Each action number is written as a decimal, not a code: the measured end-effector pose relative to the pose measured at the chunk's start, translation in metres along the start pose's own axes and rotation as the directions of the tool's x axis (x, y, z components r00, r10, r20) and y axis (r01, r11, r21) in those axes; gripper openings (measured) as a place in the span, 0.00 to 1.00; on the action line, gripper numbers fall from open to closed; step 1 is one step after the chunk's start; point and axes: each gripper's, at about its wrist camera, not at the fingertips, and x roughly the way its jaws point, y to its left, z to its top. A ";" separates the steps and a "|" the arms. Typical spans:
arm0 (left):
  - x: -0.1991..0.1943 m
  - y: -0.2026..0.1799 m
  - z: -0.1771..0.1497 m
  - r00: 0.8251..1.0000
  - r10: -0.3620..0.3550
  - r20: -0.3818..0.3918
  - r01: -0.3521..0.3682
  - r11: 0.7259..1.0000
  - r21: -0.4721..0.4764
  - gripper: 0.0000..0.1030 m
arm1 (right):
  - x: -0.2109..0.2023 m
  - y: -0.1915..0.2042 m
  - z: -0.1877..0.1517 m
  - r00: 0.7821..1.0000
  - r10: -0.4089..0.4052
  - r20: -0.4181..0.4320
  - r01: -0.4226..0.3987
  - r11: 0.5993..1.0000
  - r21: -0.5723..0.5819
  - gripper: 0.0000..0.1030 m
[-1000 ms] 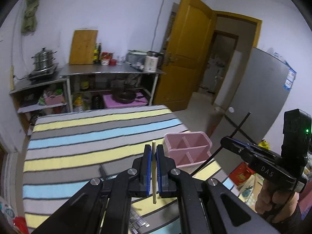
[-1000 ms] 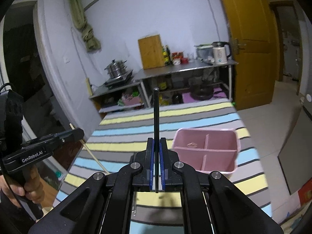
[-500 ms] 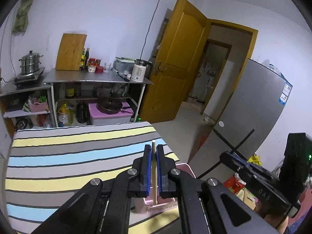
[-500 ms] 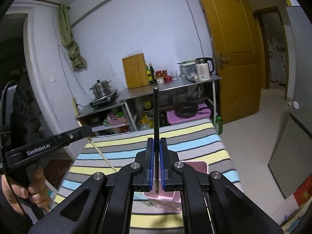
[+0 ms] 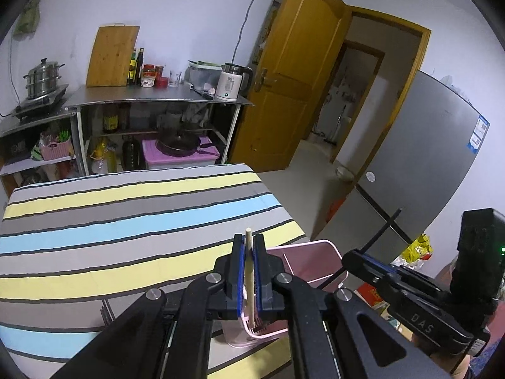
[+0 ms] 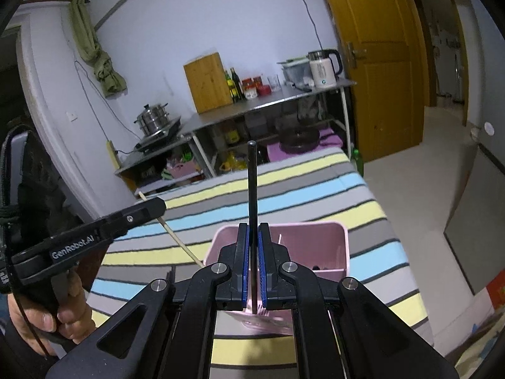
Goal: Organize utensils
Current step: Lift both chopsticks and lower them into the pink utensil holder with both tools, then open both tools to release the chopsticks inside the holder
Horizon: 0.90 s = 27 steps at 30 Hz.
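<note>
My left gripper (image 5: 248, 246) is shut on a pale wooden chopstick (image 5: 250, 271) that stands upright between the fingers, its lower end over the near edge of a pink divided utensil caddy (image 5: 309, 252). My right gripper (image 6: 251, 237) is shut on a black chopstick (image 6: 252, 183), also upright, its lower end just over the caddy (image 6: 315, 237). Each view shows the other gripper: the right one (image 5: 356, 257) with the black stick (image 5: 383, 229), and the left one (image 6: 157, 205) with the wooden stick (image 6: 180, 240) slanting down to the caddy's left rim.
The caddy stands on a table with a striped cloth (image 5: 110, 221). Dark utensils (image 5: 105, 314) lie on the cloth near my left gripper. A steel shelf unit (image 5: 157, 101) with pots, bottles and a kettle stands behind. A grey fridge (image 5: 426, 164) and open door (image 5: 293, 79) are right.
Both grippers have tipped down and moved toward the caddy, so both held sticks now hang over it. Both grips stay shut.
</note>
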 end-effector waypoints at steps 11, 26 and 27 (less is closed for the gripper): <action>-0.021 0.007 -0.004 0.999 -0.004 0.032 0.004 1.000 -0.018 0.18 | 0.002 -0.004 -0.002 1.000 -0.019 -0.011 0.019 1.000 0.011 0.16; -0.100 0.034 -0.056 0.989 0.062 0.136 -0.057 0.997 -0.045 0.19 | -0.041 0.009 -0.027 0.998 -0.004 0.069 0.005 1.000 -0.008 0.25; -0.103 0.038 -0.063 0.989 0.068 0.135 -0.061 0.997 -0.050 0.19 | -0.044 0.014 -0.033 0.998 0.003 0.067 -0.002 1.000 -0.021 0.25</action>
